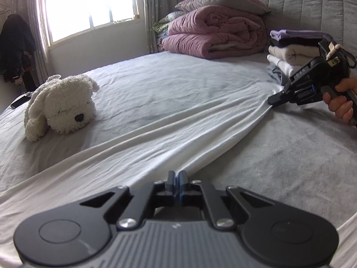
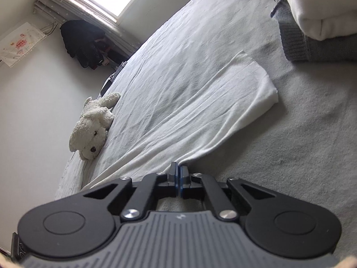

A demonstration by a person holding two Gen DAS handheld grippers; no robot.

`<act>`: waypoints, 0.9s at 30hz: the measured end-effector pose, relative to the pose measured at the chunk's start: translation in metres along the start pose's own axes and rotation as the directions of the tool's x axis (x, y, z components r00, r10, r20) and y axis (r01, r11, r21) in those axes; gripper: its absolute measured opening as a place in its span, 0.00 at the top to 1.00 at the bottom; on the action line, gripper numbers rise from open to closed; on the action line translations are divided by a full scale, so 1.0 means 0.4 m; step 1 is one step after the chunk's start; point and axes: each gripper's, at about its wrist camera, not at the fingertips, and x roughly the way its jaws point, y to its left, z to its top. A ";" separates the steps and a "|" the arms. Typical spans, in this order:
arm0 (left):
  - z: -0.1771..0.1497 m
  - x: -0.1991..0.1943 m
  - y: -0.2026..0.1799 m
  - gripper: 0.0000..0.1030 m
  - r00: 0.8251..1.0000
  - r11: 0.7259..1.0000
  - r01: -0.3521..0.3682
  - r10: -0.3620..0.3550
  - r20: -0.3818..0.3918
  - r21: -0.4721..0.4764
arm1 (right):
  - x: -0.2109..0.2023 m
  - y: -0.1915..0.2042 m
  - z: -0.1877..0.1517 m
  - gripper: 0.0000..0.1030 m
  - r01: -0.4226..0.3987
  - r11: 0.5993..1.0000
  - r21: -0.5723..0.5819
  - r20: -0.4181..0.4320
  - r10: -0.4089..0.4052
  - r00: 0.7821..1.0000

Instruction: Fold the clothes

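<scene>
Left wrist view: white garment (image 1: 156, 120) stretched lengthwise between left gripper (image 1: 177, 175) and right gripper (image 1: 275, 100), each pinching one end of its edge.

A garment (image 1: 138, 120) lies spread on the bed (image 1: 290, 156); a plush dog (image 1: 60, 107) lies at its left; folded quilts (image 1: 214, 35) sit behind at the headboard (image 1: 312, 6); a clothes stack (image 1: 292, 49) stands right of them.

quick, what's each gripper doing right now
Left gripper: closed, fingers pinching the near edge of the white garment.
Right gripper: closed, pinching another edge of the same garment.
</scene>
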 end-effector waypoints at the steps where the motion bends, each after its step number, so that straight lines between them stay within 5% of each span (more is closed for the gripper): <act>1: 0.002 -0.008 0.004 0.98 1.000 1.000 0.016 -0.016 0.005 -0.009 | -0.006 0.003 0.001 0.99 0.007 1.000 -0.011 -0.003 -0.007 1.000; 15: 0.001 -0.013 0.009 0.98 0.981 0.986 0.165 -0.161 -0.105 0.031 | -0.020 0.010 -0.003 1.00 0.055 0.992 -0.111 -0.050 -0.061 0.997; 24: -0.004 0.007 0.007 0.96 0.973 0.982 0.182 -0.174 -0.153 0.041 | -0.011 0.011 -0.007 0.97 0.069 0.989 -0.129 -0.066 -0.078 0.995; 27: 0.010 -0.001 0.011 0.78 0.970 0.979 0.202 -0.195 -0.148 0.036 | -0.031 0.013 -0.002 0.85 0.067 0.988 -0.138 -0.057 -0.075 0.996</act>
